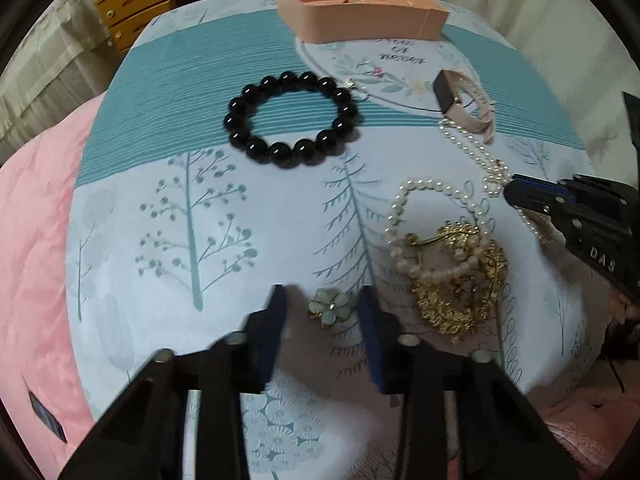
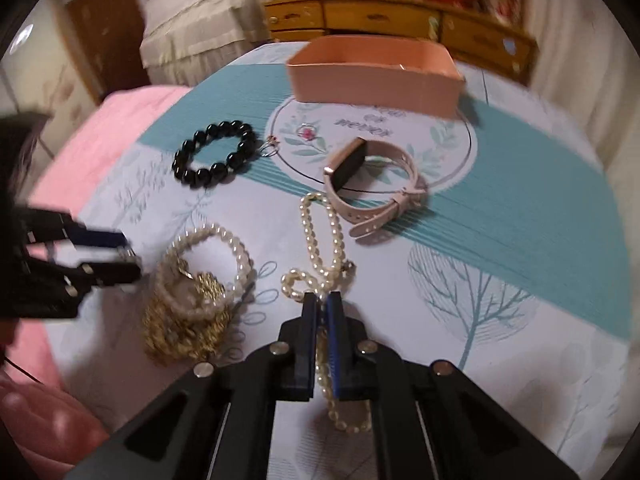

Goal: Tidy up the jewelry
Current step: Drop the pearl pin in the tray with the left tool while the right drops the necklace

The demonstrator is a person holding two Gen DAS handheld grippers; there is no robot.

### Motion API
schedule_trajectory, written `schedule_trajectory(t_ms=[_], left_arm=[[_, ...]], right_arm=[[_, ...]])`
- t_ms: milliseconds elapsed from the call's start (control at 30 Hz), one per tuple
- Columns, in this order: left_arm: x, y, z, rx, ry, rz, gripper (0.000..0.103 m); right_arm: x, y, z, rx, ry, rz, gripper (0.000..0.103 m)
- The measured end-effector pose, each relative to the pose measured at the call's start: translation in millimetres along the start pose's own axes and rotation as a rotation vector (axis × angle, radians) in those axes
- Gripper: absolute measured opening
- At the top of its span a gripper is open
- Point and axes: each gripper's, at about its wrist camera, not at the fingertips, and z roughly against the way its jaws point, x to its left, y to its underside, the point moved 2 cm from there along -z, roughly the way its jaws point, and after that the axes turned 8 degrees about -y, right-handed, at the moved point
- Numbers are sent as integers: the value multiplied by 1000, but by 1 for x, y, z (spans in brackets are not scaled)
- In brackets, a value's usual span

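Where jewelry lies — tree-printed bedspread (image 1: 168,216), wooden drawers (image 2: 384,20) behind.

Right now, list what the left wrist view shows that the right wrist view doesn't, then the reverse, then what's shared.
Left wrist only: a small flower brooch between the open left gripper's fingers.

Right wrist only: the right gripper shut on the pearl necklace, its strand running between the fingers.

Both: the black bead bracelet, pink watch, gold-and-pearl pile and pink box.

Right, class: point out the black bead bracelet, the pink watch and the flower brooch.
black bead bracelet (image 1: 291,119), left wrist view, a front bead.
pink watch (image 2: 349,163), right wrist view, dark face.
flower brooch (image 1: 331,307), left wrist view, petals.
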Motion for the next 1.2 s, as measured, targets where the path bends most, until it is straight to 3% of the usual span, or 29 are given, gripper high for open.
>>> schedule_trajectory(t_ms=[300, 567, 733, 900, 1200], left_arm=[[17, -10, 8, 41, 47, -1, 17], [27, -39, 52, 64, 156, -39, 17], [21, -67, 85, 53, 150, -151, 18], [22, -109, 120, -53, 137, -214, 18], [32, -197, 147, -243, 155, -148, 18]], right_arm=[[5, -25, 19, 35, -142, -171, 5], [14, -95, 94, -123, -194, -171, 5], [15, -136, 140, -219, -174, -122, 5], [18, -177, 180, -319, -147, -49, 5], [11, -246, 212, -476, -105, 33, 5]])
